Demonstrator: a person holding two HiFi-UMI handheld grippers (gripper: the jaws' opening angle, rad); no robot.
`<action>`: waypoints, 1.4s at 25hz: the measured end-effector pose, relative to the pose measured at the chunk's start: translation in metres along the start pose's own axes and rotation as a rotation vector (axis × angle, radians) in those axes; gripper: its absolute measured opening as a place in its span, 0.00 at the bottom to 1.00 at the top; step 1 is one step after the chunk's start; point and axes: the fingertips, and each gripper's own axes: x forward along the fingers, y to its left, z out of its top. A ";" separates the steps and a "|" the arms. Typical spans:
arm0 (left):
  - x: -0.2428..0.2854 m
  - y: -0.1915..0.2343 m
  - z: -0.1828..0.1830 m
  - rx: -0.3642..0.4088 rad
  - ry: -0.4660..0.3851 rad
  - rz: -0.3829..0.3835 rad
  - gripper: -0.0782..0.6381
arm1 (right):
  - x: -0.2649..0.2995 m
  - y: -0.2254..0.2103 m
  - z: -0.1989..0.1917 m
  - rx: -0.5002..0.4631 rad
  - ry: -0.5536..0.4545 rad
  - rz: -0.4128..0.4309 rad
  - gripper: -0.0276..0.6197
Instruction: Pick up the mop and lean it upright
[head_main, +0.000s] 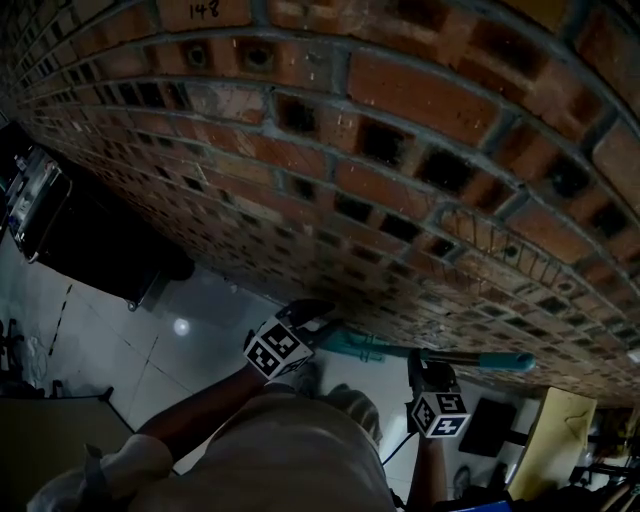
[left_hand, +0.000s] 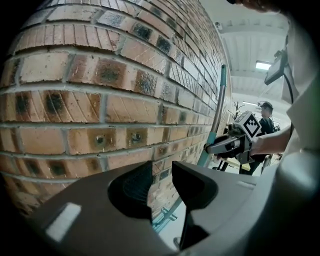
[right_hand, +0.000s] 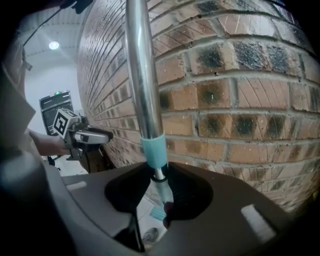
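Head view: high, looking steeply down along red brick wall (head_main: 400, 150). Left gripper view, right gripper view: close to wall, facing it. Both share silver-and-teal mop pole (left_hand: 220, 100).

The rough brick wall (head_main: 420, 150) is coloured red-brown and orange. It is crossed by a grid of grey mortar lines, and many bricks are marked with dark sooty spots. The long metal-poled mop (right_hand: 142, 90) is shiny silver and is ringed by a teal plastic collar (right_hand: 153, 150). The grey plastic left gripper (left_hand: 162, 175) and right gripper (right_hand: 159, 192) are lined with black ribbed pads. The white marker cubes (head_main: 277, 347) are printed with black squares. The tiled floor (head_main: 200, 300) is pale grey.
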 end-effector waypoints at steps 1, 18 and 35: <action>0.000 -0.001 0.004 -0.005 -0.009 0.009 0.31 | -0.004 -0.001 0.003 -0.004 -0.004 0.005 0.22; 0.001 -0.036 0.050 0.008 -0.018 0.090 0.31 | -0.072 -0.038 0.046 0.012 -0.091 -0.009 0.22; -0.006 -0.065 0.071 -0.003 -0.052 0.112 0.30 | -0.128 -0.082 0.056 0.045 -0.178 -0.053 0.22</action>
